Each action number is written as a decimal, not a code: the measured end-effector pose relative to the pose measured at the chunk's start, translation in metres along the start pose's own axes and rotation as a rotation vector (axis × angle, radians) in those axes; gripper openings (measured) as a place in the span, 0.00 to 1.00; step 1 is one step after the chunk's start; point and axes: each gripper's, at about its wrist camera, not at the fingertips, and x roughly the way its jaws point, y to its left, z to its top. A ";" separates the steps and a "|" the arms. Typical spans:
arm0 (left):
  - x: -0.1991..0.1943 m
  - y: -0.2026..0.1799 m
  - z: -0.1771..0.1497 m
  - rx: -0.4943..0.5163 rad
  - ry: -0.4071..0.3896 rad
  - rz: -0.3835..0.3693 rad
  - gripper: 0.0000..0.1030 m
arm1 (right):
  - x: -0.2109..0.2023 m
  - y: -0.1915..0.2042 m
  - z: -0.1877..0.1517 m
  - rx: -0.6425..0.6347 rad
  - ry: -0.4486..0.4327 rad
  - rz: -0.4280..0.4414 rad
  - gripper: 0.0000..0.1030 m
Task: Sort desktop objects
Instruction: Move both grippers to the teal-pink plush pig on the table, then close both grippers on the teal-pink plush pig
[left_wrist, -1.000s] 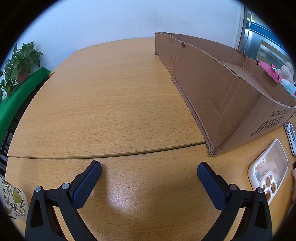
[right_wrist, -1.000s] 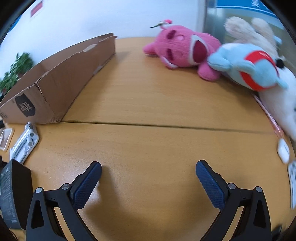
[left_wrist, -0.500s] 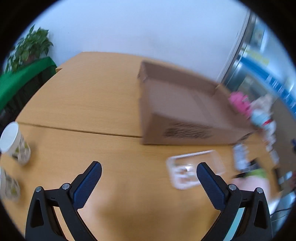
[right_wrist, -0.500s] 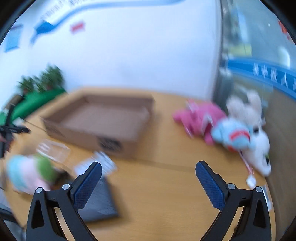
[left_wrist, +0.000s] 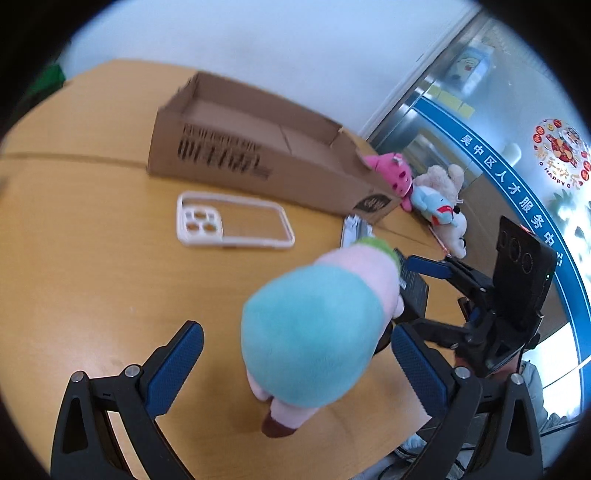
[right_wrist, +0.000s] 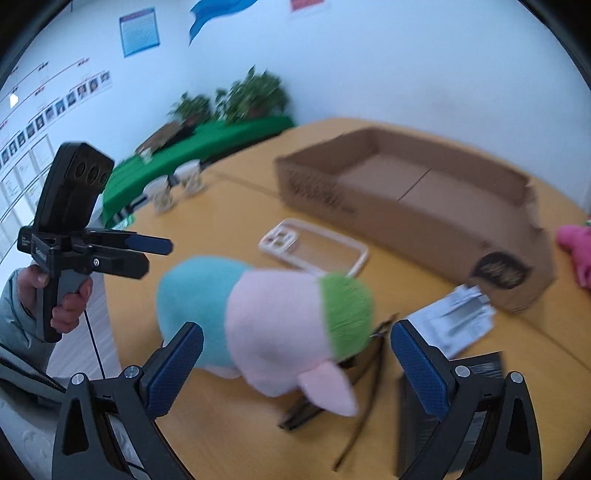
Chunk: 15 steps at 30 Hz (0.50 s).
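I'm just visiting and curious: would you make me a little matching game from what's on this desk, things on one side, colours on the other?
Things:
1. cardboard box
2. phone case
3. plush toy
4. paper cups

Descriptions:
A. clear with a white rim
B. blue, pink and green
C. brown, open on top
D. white with a pattern

Pairs: 1-C, 2-A, 3-B, 4-D
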 end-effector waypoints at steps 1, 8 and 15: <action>0.003 0.004 -0.003 -0.011 0.010 0.005 0.94 | 0.012 0.004 -0.003 -0.005 0.025 0.020 1.00; -0.001 0.023 -0.008 -0.057 0.027 0.011 0.94 | 0.016 0.050 -0.002 -0.092 0.017 0.190 0.99; -0.004 0.030 -0.016 -0.078 0.072 -0.021 0.94 | 0.020 0.030 -0.004 -0.012 0.036 0.089 1.00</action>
